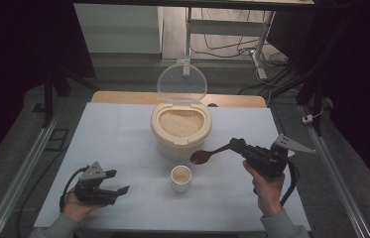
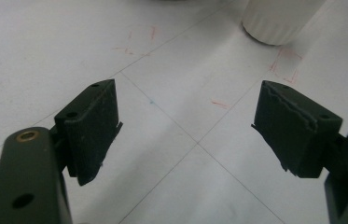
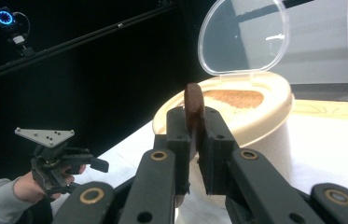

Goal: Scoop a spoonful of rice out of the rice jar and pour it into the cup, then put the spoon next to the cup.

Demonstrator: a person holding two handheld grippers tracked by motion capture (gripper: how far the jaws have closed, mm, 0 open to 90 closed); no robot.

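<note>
Right tool [image 1: 235,145] clamps the wooden spoon [image 1: 207,155], handle pointing leftward, bowl hanging between rice bucket [image 1: 181,130] and cup [image 1: 181,178]; left tool [image 1: 115,181] gapes, idle.

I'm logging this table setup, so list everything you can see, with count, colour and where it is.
rice container: one, cream, middle of the table towards the far edge, holding pale brown grain.
lid: one, clear, hinged up at the container's far side.
cup: one, white, ribbed, just in front of the container.
spoon: one, dark brown wood, held above the table, bowl between container and cup.
table cover: one, white, with faint lines and red marks.
wooden tabletop: one, tan, showing along the far edge.
left gripper: one, black, near left of the table, jaws open, holding nothing.
right gripper: one, black, right of the cup, shut on the spoon's handle.
</note>
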